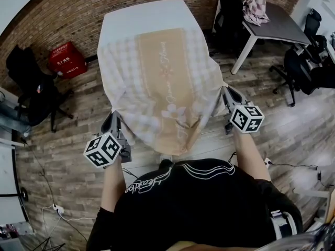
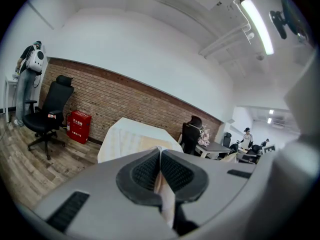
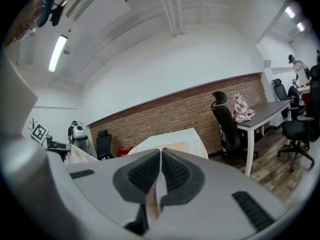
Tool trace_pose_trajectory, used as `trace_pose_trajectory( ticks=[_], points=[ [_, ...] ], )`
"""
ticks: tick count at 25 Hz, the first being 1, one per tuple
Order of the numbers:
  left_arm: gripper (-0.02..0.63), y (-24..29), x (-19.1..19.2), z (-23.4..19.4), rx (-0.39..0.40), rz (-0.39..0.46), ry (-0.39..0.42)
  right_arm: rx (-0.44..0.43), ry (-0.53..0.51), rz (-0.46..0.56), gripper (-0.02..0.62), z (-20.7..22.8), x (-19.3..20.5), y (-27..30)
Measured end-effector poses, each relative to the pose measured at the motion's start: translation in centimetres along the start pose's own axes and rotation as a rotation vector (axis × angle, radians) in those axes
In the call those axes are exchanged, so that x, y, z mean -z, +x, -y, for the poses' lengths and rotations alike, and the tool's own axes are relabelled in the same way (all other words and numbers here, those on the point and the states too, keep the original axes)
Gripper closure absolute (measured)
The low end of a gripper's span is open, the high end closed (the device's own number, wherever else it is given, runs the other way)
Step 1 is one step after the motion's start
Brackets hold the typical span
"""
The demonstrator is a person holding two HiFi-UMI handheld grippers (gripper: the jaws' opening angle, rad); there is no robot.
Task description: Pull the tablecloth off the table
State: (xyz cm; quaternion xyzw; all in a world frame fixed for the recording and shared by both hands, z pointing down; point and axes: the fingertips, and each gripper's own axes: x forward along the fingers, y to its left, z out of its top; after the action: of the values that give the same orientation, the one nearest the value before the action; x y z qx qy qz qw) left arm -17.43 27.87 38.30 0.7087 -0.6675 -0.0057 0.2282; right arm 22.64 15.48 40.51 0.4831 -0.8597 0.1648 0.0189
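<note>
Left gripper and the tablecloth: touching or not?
Touching. The left gripper view shows the left gripper with its jaws shut on a fold of the tablecloth, which is pinched between the pads.

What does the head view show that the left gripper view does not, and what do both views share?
Only the head view: the left gripper and the right gripper together, each at a near corner of the tablecloth. Only the left gripper view: its jaws shut on a fold of cloth, a ceiling light, a standing person at far left. Both: the table, the red box, the brick wall.
</note>
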Motion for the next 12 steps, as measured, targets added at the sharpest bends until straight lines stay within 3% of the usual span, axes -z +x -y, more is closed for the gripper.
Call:
trace_pose_trajectory(
  ticks=[12],
  points=[
    [0.600, -2.7, 2.4, 1.6, 0.001, -0.009, -0.024, -0.016, 0.010, -0.024, 0.598, 0.3, 1.4, -3.8]
  ],
)
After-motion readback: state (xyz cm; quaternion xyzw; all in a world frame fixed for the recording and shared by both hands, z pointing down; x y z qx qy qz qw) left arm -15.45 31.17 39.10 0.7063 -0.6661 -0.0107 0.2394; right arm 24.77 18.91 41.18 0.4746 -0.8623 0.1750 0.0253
